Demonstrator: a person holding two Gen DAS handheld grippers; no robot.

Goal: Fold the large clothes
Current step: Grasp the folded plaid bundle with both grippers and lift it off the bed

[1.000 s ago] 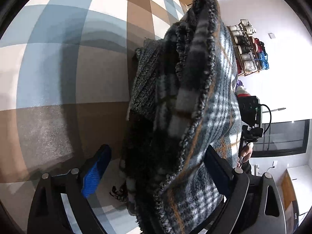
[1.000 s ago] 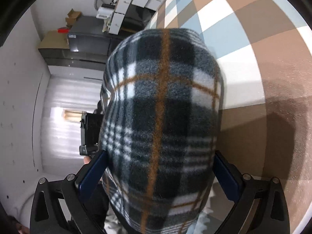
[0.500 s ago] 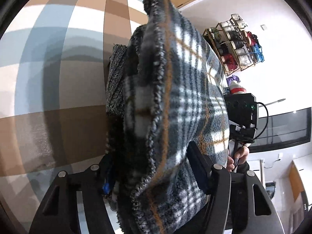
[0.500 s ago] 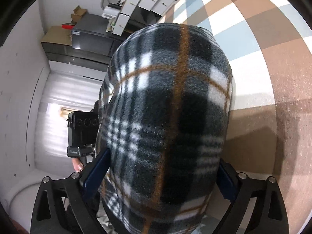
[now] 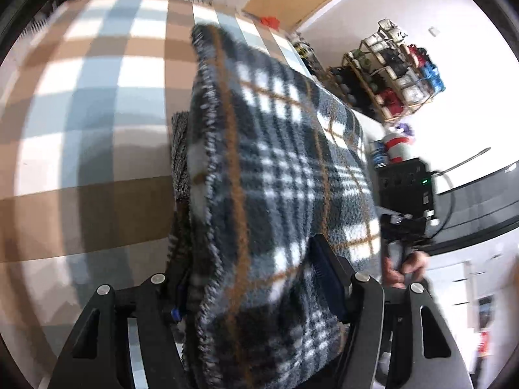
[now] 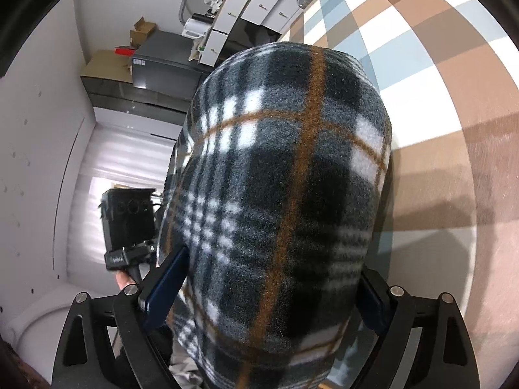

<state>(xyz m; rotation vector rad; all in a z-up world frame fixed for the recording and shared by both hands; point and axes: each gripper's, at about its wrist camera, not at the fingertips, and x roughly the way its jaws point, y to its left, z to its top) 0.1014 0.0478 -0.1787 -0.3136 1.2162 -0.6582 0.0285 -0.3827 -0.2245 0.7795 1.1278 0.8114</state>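
Here, in the left wrist view, the plaid fleece garment is pinched between the pads of the left gripper, filling the centre. A rack of bundled items is seen at two o'clock.

In the right wrist view, the right gripper is closing on a rounded fold of the garment, pressed at both sides. Stacked white boxes are seen at twelve o'clock, and the other hand's fingers at eight.

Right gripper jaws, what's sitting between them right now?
In the right wrist view, a thick bundle of the plaid fleece garment fills the gap of the right gripper; its jaws are closing on it. Nothing else lies between them.
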